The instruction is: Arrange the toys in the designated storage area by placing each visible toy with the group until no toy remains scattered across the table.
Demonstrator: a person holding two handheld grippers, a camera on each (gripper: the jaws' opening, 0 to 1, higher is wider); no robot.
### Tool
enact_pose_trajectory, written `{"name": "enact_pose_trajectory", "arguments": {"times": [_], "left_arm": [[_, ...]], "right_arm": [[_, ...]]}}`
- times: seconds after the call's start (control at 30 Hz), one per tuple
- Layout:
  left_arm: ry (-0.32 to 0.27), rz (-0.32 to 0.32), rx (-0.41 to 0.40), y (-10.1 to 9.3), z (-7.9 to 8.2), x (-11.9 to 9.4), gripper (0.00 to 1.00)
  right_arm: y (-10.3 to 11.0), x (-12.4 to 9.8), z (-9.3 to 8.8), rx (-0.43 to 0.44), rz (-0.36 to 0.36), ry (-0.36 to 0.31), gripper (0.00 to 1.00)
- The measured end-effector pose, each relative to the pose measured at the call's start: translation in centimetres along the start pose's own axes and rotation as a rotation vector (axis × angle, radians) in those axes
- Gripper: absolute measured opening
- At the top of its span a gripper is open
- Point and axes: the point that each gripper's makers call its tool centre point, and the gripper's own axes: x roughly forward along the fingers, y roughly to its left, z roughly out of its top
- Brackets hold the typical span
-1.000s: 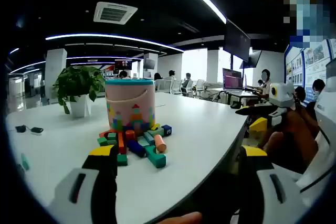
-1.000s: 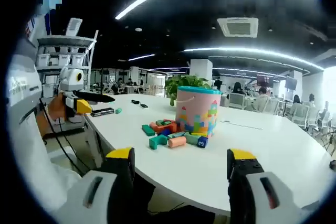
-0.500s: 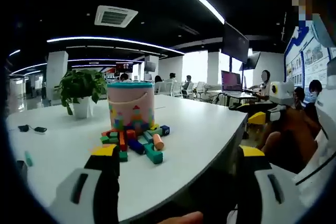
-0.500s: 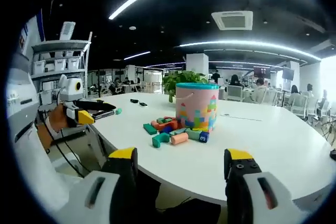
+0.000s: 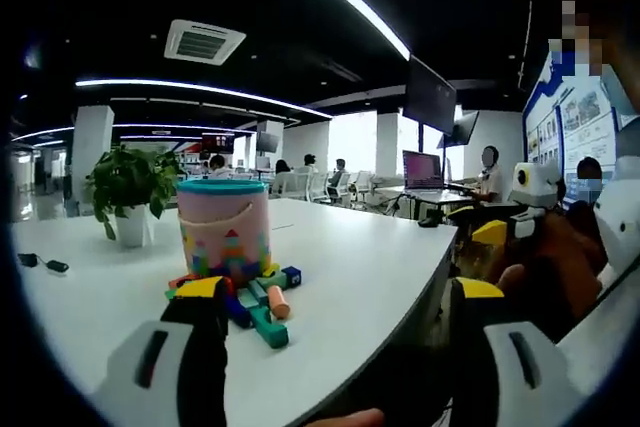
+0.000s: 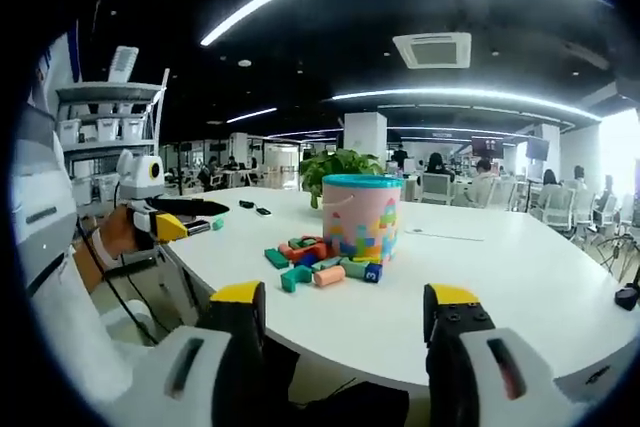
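Over the last second only the cameras drifted; the scattered coloured wooden toy blocks (image 6: 320, 267) lay unmoved, so no toy was placed yet, likely pre-approach. Left hand-held gripper (image 5: 335, 307) and right hand-held gripper (image 6: 345, 312) both hung wide apart, empty, blocks well ahead beside the pink cylindrical toy bucket with teal rim (image 6: 360, 217). White round tabletop (image 6: 500, 277), potted green plant (image 5: 125, 182), open-plan office with ceiling strip lights behind.

A white tabletop (image 6: 520, 277) carries a pink bucket (image 6: 361, 217) with a teal lid near its middle. Toy blocks (image 6: 318, 265) lie scattered against the bucket's base, from 6 to 9 o'clock of it. A potted plant (image 5: 128, 192) stands behind at 10 o'clock, with small dark items (image 5: 40, 264) near the far edge.
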Motion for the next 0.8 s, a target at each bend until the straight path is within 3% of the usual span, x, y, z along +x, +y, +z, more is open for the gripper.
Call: {"name": "enact_pose_trajectory", "arguments": {"times": [0.27,0.4,0.47,0.63,0.8], "left_arm": [[0.014,0.000,0.015,0.4,-0.7,0.4,0.93],[0.037,0.007,0.002,1.0,-1.6,1.1,0.93],[0.051,0.016,-0.008,1.6,-2.1,1.6,0.93],[0.058,0.015,-0.016,2.4,-2.0,2.1,0.93],[0.056,0.013,-0.037,2.9,-2.0,2.8,0.94]], "right_arm": [[0.0,1.4,-2.0,0.033,0.026,0.026,0.65],[-0.4,2.2,-2.2,0.046,0.034,0.029,0.65],[-0.6,3.2,-1.8,0.094,0.050,0.008,0.65],[-0.8,4.8,-1.8,0.087,0.062,0.018,0.66],[-1.1,5.4,-2.9,0.072,0.062,0.062,0.66]]}}
